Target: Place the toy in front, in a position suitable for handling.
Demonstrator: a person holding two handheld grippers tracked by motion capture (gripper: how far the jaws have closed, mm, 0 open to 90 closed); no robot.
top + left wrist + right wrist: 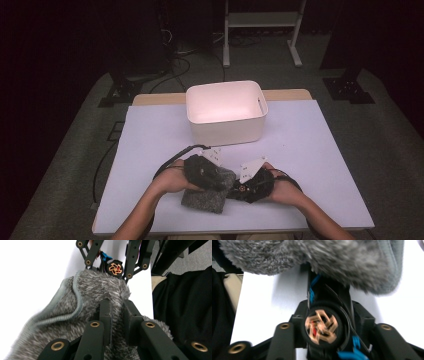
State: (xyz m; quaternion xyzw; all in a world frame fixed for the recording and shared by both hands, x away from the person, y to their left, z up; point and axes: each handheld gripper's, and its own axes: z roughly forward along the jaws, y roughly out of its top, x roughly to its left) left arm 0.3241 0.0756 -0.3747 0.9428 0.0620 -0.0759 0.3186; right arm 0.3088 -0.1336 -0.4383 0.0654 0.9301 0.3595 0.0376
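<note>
Grey fuzzy cloth (100, 290) is pinched in the left gripper (116, 317); right gripper's (235, 187) fingers unclear; white bin (225, 131) looks empty.

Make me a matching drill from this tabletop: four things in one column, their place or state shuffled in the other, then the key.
Things
1. white bin
2. grey fuzzy cloth
3. left gripper
4. right gripper

Place or state
A. jaws closed on the fuzzy fabric
B. far centre of the table, nothing inside
C. lying near the front edge, between both hands
D. at the cloth's right end, opposite the other gripper

Pairs: 1-B, 2-C, 3-A, 4-D
</note>
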